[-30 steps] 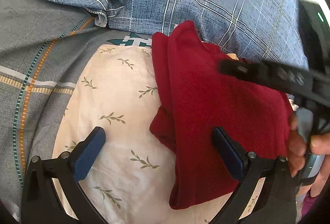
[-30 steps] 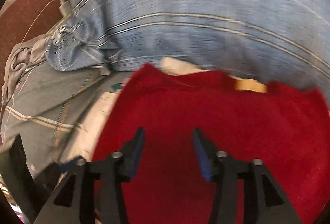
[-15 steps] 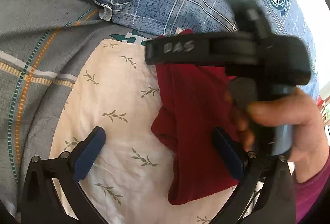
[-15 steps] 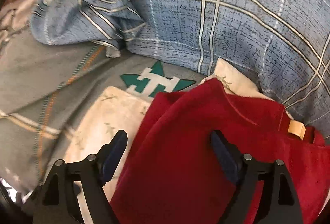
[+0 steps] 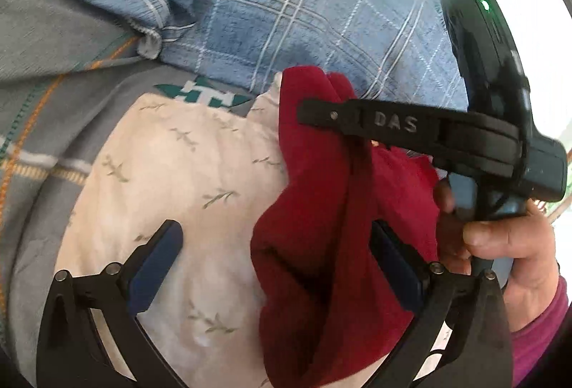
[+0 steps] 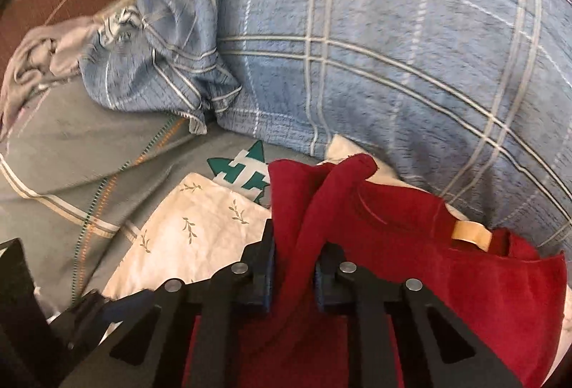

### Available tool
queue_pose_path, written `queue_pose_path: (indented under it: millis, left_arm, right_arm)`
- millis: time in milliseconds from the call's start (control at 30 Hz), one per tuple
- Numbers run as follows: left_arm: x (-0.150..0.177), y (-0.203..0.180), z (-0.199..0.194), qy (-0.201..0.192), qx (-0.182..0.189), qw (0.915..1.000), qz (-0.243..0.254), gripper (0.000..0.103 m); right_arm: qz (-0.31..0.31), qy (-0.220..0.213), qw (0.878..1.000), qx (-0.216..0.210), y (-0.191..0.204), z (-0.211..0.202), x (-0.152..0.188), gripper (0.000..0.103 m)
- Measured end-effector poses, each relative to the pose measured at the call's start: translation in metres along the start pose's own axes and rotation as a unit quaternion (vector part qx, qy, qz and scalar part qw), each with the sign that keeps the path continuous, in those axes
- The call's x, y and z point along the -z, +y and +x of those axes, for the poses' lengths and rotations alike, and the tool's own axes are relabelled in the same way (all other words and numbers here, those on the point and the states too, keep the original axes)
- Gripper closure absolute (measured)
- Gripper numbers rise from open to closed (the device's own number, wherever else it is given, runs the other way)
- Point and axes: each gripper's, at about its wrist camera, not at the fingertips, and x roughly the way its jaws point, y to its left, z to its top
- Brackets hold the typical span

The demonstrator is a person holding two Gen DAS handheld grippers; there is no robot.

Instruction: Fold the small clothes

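Right gripper point(image 6: 293, 275) pinching the red top point(image 6: 411, 266) on the bed to start a fold.

The jaws have just been closing, with a raised ridge of the top's left edge now squeezed between the pads. The left gripper point(image 5: 275, 266) hangs spread wide, 1 finger over the white cloth point(image 5: 186, 180), the other over the top, nothing held. The top lies on the white cloth at about 5 o'clock of the right wrist view, just below the blue plaid pillow point(image 6: 393, 48). Its long axis seems to run from 11 o'clock to 5 o'clock there, collar and tan label point(image 6: 472, 234) at the 3 o'clock side. Next, I judge, the pinched edge must be carried across toward the label side and laid flat without dragging the rest; the left gripper could pin the far side.
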Motion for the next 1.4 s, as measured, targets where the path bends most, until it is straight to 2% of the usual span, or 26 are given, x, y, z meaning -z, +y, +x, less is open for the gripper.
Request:
queue_pose_path:
  millis: [67,100,133,167,200,267,300,333,367,400,533,600,733,833,933,1067,1133,1267,1367,1400]
  left_arm:
    - [-0.003,-0.003,0.002,0.000,0.022,0.9997,0.009,0.035]
    - [-0.003,-0.007,0.004,0.009,0.031,0.9992,0.022,0.042]
    - [-0.003,-0.012,0.006,0.015,0.038,0.9986,0.034,0.055]
    - [-0.001,-0.016,0.007,0.018,0.041,0.9979,0.047,0.060]
    - [0.002,-0.023,0.006,0.013,0.040,0.9971,0.063,0.060]
    - [0.004,-0.030,0.003,0.009,0.050,0.9955,0.080,0.064]
    - [0.005,-0.033,0.002,0.011,0.059,0.9945,0.086,0.064]
    - [0.005,-0.035,0.002,0.011,0.061,0.9941,0.089,0.064]
    - [0.006,-0.036,0.001,0.011,0.062,0.9938,0.092,0.064]
    - [0.006,-0.037,0.002,0.013,0.061,0.9939,0.090,0.064]
    - [0.006,-0.032,0.002,0.019,0.066,0.9945,0.079,0.064]
    - [0.006,-0.034,0.001,0.019,0.066,0.9942,0.083,0.064]
    - [0.009,-0.033,0.000,0.025,0.055,0.9948,0.082,0.064]
    - [0.011,-0.033,0.003,0.029,0.043,0.9954,0.081,0.063]
    - [0.012,-0.032,0.006,0.034,0.031,0.9960,0.077,0.054]
    - [0.011,-0.025,0.012,0.039,0.026,0.9969,0.063,0.042]
    - [0.010,-0.022,0.013,0.038,0.025,0.9973,0.058,0.039]
    - [0.010,-0.020,0.014,0.041,0.022,0.9976,0.051,0.033]
    - [0.009,-0.018,0.014,0.043,0.021,0.9978,0.046,0.030]
    - [0.008,-0.016,0.014,0.043,0.021,0.9979,0.043,0.030]
  right_arm:
    - [0.013,0.002,1.000,-0.011,-0.010,-0.005,0.006,0.087]
    - [0.017,0.004,1.000,-0.014,-0.012,-0.005,0.008,0.087]
    - [0.018,0.005,1.000,-0.016,-0.014,-0.001,0.006,0.087]
    - [0.019,0.007,1.000,-0.020,-0.015,-0.001,0.006,0.087]
    - [0.021,0.011,0.999,-0.023,-0.013,0.001,0.001,0.087]
    - [0.028,0.025,0.999,-0.033,-0.016,0.003,-0.005,0.080]
    - [0.035,0.040,0.998,-0.041,-0.018,0.005,-0.007,0.078]
    - [0.042,0.053,0.997,-0.048,-0.019,0.010,-0.010,0.067]
    - [0.047,0.061,0.996,-0.050,-0.017,0.016,-0.012,0.052]
    - [0.050,0.068,0.995,-0.050,-0.016,0.019,-0.015,0.046]
    - [0.025,0.091,0.994,-0.049,-0.002,0.033,-0.019,0.041]
    - [0.003,0.110,0.993,-0.035,0.008,0.046,-0.017,0.037]
    - [-0.015,0.107,0.994,0.009,0.011,0.057,-0.014,0.037]
    - [-0.003,0.100,0.995,0.013,0.003,0.057,-0.010,0.039]
    - [-0.016,0.097,0.995,0.024,0.001,0.053,-0.006,0.047]
    - [-0.023,0.082,0.996,0.014,0.003,0.037,-0.003,0.068]
    - [-0.030,0.077,0.996,0.017,0.007,0.032,-0.002,0.070]
    - [-0.036,0.074,0.996,0.016,0.007,0.024,0.000,0.069]
    - [-0.026,0.071,0.997,0.012,0.001,0.022,0.004,0.060]
    - [-0.024,0.072,0.997,0.014,-0.001,0.025,0.001,0.060]
